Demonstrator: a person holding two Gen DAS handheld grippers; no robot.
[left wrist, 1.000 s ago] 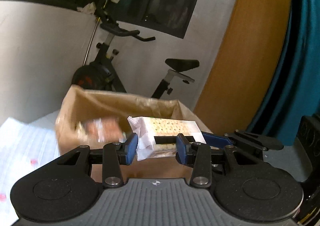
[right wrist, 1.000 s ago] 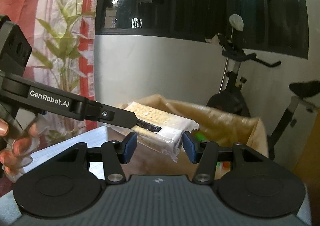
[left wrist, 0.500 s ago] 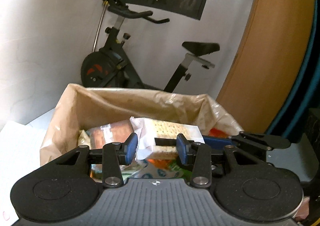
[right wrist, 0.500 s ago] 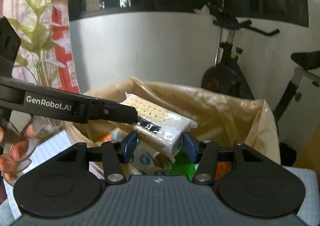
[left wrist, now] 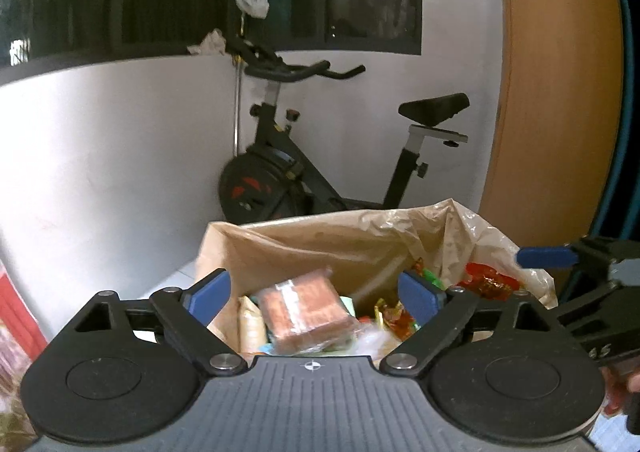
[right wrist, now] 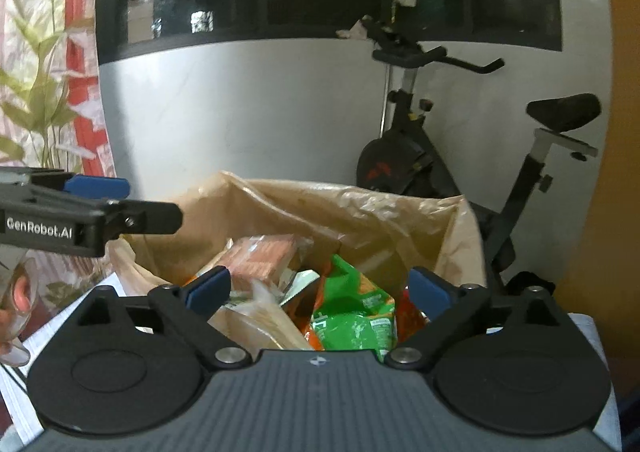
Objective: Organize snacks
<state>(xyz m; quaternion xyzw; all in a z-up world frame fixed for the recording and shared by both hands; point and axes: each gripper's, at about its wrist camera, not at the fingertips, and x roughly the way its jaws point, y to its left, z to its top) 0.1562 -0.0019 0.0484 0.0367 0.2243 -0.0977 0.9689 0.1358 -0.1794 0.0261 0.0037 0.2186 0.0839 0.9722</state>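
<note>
Crinkly plastic snack packets in the lined box looked light, slippery and crushable; we judged their sealed edges the best hold, as both the left tool and right tool had just sprung apart, empty

Left gripper: jaws spread wide, just opened, nothing clamped between the blue pads | Right gripper: jaws likewise spread wide, just opened, nothing gripped | Both tilted slightly downward, held side by side, each seen at the edge of the other's view | Fingertips glimpsed behind the left gripper.
</note>
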